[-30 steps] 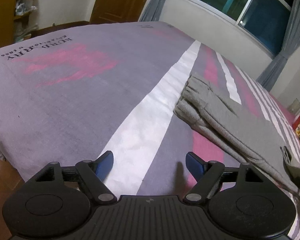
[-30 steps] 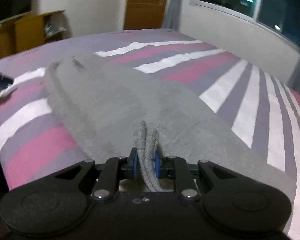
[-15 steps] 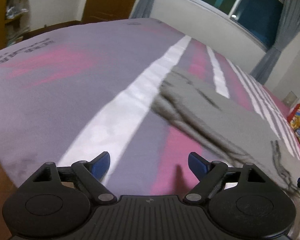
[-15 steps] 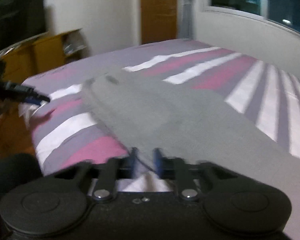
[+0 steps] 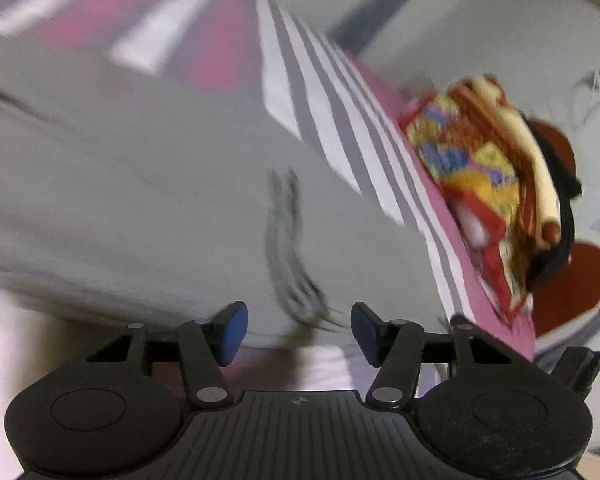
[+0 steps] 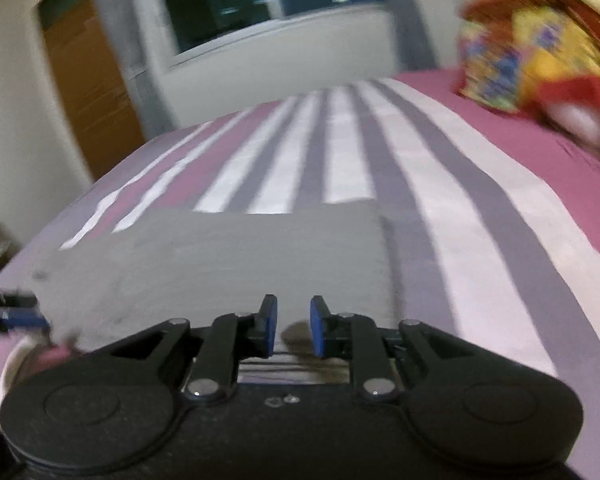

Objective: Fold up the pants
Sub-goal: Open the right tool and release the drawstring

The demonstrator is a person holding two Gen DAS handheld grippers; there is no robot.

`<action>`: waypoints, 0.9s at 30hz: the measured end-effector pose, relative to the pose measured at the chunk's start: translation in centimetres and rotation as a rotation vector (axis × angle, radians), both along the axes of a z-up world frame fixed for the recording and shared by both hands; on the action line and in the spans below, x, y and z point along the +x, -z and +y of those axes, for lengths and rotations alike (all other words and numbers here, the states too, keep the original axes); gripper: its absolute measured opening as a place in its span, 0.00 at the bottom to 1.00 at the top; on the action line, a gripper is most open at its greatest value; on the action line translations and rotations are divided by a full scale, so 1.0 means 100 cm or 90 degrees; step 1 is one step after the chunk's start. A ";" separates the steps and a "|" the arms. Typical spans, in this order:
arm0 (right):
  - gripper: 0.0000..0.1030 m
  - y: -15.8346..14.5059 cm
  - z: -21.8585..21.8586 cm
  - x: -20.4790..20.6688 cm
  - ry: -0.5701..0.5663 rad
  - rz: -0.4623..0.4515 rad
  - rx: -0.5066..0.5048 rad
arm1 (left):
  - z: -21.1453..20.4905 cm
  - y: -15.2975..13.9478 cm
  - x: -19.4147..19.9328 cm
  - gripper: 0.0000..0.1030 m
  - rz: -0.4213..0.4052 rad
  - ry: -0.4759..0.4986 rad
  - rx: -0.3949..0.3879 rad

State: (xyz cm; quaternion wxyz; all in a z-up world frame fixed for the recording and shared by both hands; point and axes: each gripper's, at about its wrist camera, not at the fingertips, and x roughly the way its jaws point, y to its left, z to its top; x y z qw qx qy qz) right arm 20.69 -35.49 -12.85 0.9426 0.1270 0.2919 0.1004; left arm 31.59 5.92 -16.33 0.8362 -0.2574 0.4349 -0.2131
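the left gripper (image 5: 296,332), wide apart and gripping nothing, is now swinging in over the near edge of the grey pants (image 5: 140,184), where a second ago it was hanging off to the side. the pants are lying flat on the striped bed (image 6: 480,216). the right gripper (image 6: 291,330) is letting go, its narrow gap now empty, so this fold is likely being handed over.
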 end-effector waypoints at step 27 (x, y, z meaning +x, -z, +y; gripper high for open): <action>0.17 0.014 -0.005 0.082 -0.024 0.080 -0.026 | -0.034 0.006 0.059 0.56 -0.087 -0.012 0.119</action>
